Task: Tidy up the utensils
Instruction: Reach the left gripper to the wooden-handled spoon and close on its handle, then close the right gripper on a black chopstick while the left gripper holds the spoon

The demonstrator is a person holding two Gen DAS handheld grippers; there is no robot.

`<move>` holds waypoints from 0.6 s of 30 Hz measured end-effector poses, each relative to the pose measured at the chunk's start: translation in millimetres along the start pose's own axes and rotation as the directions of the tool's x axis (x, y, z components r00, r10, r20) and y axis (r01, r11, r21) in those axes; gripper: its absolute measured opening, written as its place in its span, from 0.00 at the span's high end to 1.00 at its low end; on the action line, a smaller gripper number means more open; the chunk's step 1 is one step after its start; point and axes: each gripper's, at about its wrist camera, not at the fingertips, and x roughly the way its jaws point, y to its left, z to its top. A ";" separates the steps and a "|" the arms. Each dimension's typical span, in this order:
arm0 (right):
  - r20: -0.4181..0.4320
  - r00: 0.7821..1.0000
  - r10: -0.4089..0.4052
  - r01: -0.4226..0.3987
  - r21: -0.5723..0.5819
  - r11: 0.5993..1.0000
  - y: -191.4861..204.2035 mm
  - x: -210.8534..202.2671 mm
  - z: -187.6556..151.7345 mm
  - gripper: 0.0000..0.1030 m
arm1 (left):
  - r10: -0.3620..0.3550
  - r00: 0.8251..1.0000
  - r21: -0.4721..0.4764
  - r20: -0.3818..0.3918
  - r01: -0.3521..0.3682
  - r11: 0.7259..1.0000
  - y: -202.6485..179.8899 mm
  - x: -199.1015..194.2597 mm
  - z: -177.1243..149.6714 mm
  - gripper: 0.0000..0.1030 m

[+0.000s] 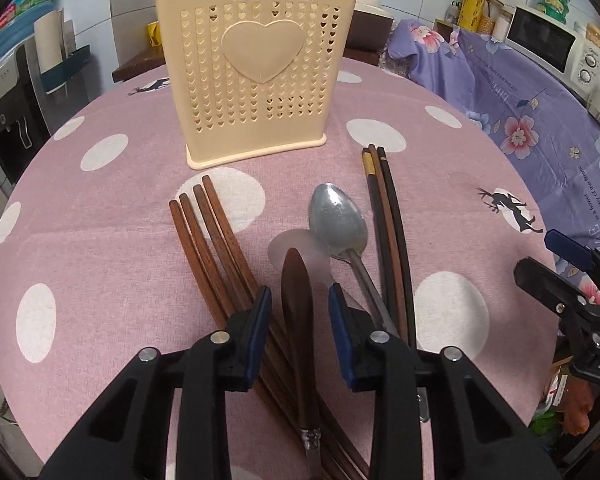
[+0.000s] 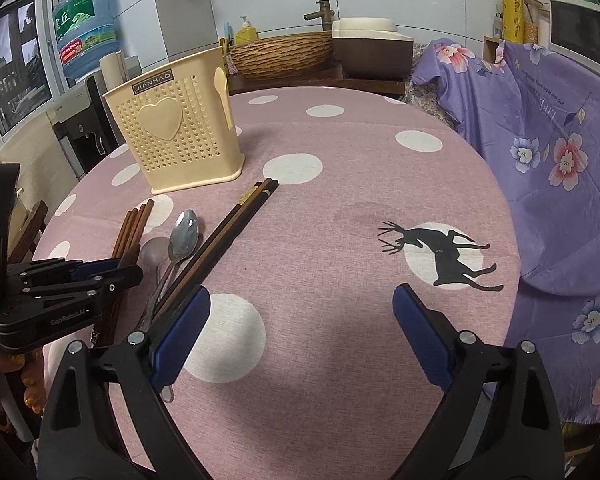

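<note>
kitchen corner, tiled wall behind; a round surface (image 1: 100,208) under a pink polka-dot cloth carries the work. the cream perforated utensil holder (image 1: 256,80) stands upright at 12 o'clock in the left wrist view. all utensils lie flat in front of it, none yet inside.

layout, left wrist view: four brown wooden chopsticks (image 1: 208,240) at 10 o'clock of the frame centre; a metal spoon (image 1: 338,220) at centre; dark chopsticks (image 1: 384,232) just beside it at 2 o'clock; a wooden-handled utensil (image 1: 298,304) at 6 o'clock, lying across the brown chopsticks.

left gripper (image 1: 298,308): fingers narrowed to a small gap and straddling the wooden handle. the pads do not appear to press it yet; nothing is held.

right gripper (image 2: 300,336): fingers spread wide over bare cloth at 6 o'clock of its own view, holding nothing.

risks:
- the left pad sits close to the brown chopsticks; closing could pinch one with the handle or scatter the bundle.
- the handle tapers and looks smooth; an off-centre grip may let it pivot or slip on lifting.
- the spoon handle lies close to the right pad; it may be nudged.
</note>
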 end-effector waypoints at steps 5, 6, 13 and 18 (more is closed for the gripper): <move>-0.010 1.000 0.012 -0.012 -0.006 1.000 5.7 5.4 3.7 0.11 | -0.005 1.000 -0.006 -0.012 0.005 1.000 2.5 2.8 1.9 0.84; -0.011 1.000 0.014 -0.015 -0.007 1.000 7.1 6.7 4.7 0.11 | -0.004 1.000 -0.010 -0.008 0.004 1.000 3.6 2.4 1.9 0.84; -0.039 0.997 0.065 -0.067 -0.031 0.997 25.1 23.9 16.7 0.14 | 0.006 0.998 -0.074 0.058 -0.002 0.997 24.3 -19.3 2.8 0.84; -0.080 0.992 0.096 -0.100 -0.056 0.993 38.5 41.6 24.3 0.16 | 0.059 0.994 -0.153 0.097 -0.043 0.987 57.2 -34.2 3.9 0.84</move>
